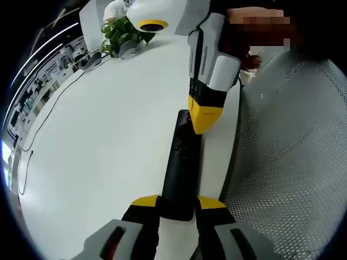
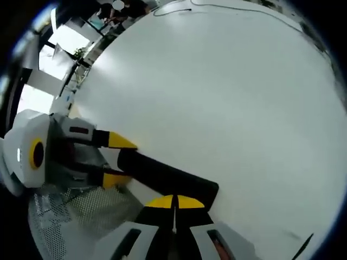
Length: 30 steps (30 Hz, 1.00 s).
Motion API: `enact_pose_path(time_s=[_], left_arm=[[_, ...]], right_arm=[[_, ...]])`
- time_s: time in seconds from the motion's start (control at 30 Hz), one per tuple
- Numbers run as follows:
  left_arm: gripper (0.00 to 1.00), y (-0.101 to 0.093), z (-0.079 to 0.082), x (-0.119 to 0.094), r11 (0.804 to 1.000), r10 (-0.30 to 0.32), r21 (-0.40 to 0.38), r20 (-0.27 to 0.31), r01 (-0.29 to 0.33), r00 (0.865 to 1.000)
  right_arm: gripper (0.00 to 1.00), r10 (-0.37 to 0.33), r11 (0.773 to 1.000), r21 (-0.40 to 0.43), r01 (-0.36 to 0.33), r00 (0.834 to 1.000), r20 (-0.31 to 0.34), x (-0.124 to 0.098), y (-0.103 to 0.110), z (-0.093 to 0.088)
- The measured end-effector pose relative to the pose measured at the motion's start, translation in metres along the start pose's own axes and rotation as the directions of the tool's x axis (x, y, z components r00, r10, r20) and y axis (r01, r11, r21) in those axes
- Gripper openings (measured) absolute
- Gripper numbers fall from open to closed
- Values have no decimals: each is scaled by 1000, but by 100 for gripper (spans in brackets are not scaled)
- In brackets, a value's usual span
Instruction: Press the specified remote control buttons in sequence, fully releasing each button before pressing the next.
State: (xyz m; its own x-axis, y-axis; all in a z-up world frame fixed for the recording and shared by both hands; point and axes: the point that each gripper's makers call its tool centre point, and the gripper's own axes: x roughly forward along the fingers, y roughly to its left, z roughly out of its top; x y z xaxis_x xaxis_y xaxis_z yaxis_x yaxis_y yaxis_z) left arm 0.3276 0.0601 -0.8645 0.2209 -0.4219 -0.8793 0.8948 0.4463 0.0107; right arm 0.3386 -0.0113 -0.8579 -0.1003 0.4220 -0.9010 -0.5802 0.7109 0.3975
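Near the table's right edge in the left gripper view, the remote [image 1: 180, 165] lies on the white table [image 1: 108, 141], with broad bare tabletop to its left and a mesh chair back [image 1: 293, 162] just past the edge on its right. Its long axis runs straight away from the camera: the near end sits between the yellow tips of the left gripper [image 1: 179, 203], whose jaws stand narrow and clasp its sides, and the far end meets the right gripper [image 1: 204, 116], closed tips down on it. It is slim, black and matte. A potted plant [image 1: 122, 35] stands far off. Across the right gripper view, the remote [image 2: 168, 176] slants from lower right to upper left, held at its far end by the left gripper [image 2: 118, 160]; the right gripper [image 2: 174, 202] has its tips pressed together above the near end, and open table [image 2: 217, 97] spreads beyond.
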Motion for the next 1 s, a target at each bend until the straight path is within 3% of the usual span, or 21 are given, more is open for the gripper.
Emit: enact_pose_path(time_s=[0.43,0.53,0.73,0.83,1.0], left_arm=[[26,0,0,0,1000,-2,-2,-3,2,1000],[26,0,0,0,1000,2,-5,-2,-2,1000],[26,0,0,0,1000,3,1,2,-3,1000],[26,-1,0,0,1000,-1,5,4,1,1000],[26,0,0,0,1000,-2,9,1,2,1000]], right_arm=[[0,-13,999,-38,12,1000,-17,0,-1,0],[0,65,993,95,-65,998,8,-1,0,1],[0,77,991,107,-78,997,16,-1,-1,1],[0,97,981,162,-103,994,44,-6,-1,4],[0,82,983,160,-95,993,85,-10,-4,11]])
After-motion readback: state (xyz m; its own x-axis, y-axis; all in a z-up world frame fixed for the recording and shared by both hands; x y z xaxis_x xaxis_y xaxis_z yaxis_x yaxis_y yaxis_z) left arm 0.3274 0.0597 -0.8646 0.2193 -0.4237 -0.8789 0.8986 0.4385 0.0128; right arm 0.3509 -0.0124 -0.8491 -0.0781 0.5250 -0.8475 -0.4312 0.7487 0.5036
